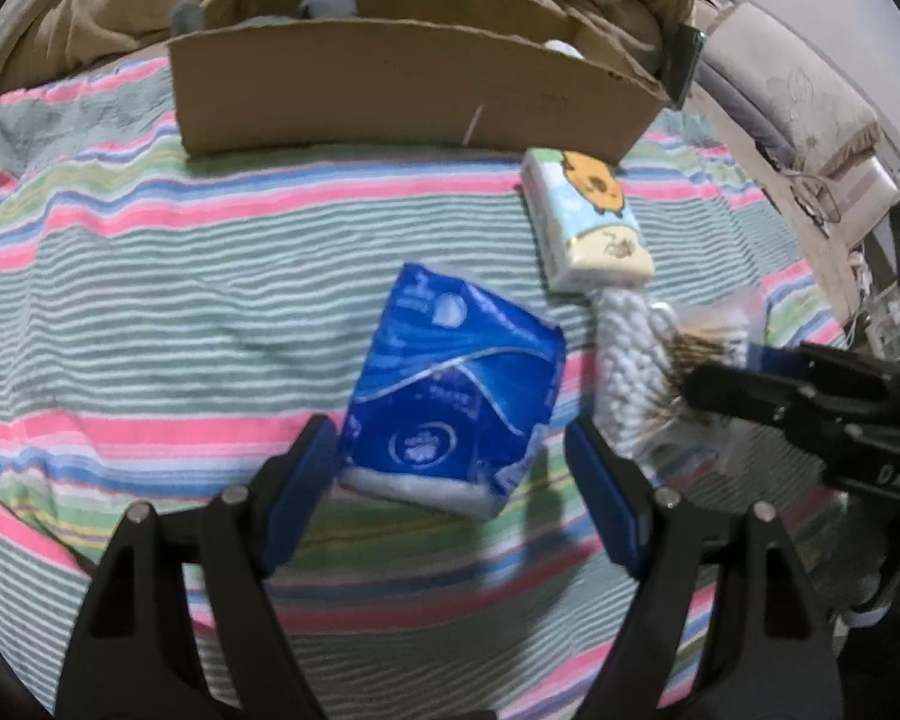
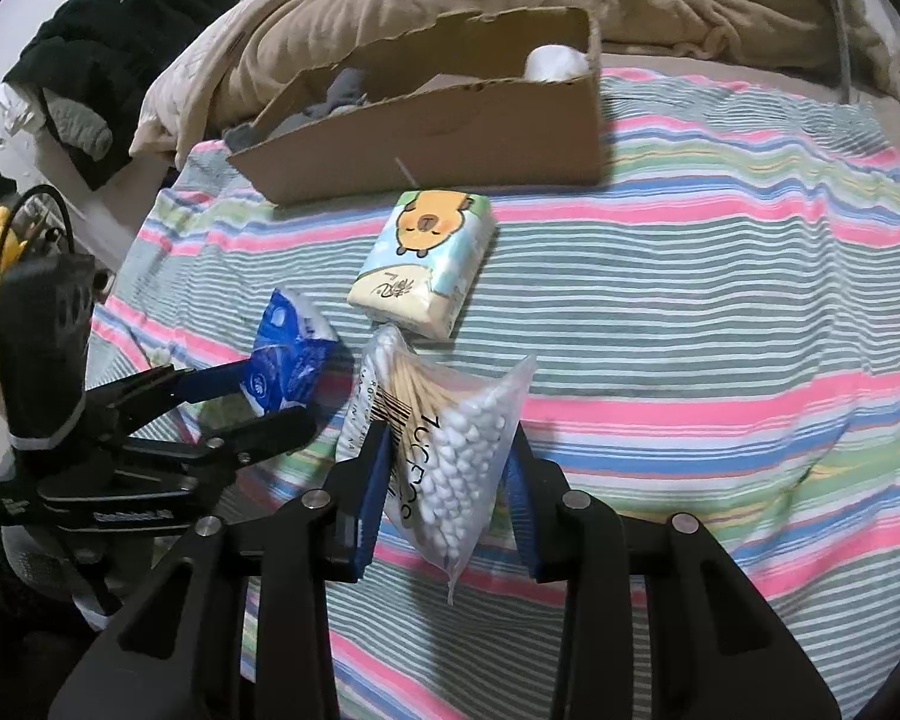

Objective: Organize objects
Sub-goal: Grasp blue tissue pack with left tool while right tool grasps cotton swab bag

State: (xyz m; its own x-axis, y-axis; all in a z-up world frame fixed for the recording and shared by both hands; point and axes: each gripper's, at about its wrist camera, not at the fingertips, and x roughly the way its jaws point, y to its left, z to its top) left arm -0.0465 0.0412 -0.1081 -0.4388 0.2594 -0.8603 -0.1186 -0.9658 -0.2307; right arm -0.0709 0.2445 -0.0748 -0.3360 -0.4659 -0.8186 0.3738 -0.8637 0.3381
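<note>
Left claw [image 1: 450,474] is spread wide around the blue tissue pack [image 1: 450,384], pads not quite pinching it. Right claw [image 2: 450,480] is clamped on the cotton swab bag [image 2: 450,450]. The cartoon tissue pack [image 2: 426,264] sits just ahead of it, cardboard box [image 2: 438,120] further on.

The bedsheet [image 1: 150,312] is striped pink, green, blue and white. At frame centre lies a deep blue tissue pack [image 1: 450,384] with white swirls. At upper right, a cream and pale-blue tissue pack [image 2: 426,264] shows an orange cartoon animal. The cardboard box [image 2: 450,138] is plain brown. The clear bag of cotton swabs [image 2: 450,456] shows white tips, tan sticks, black lettering. Both grippers are black with blue pads [image 1: 600,492].
</note>
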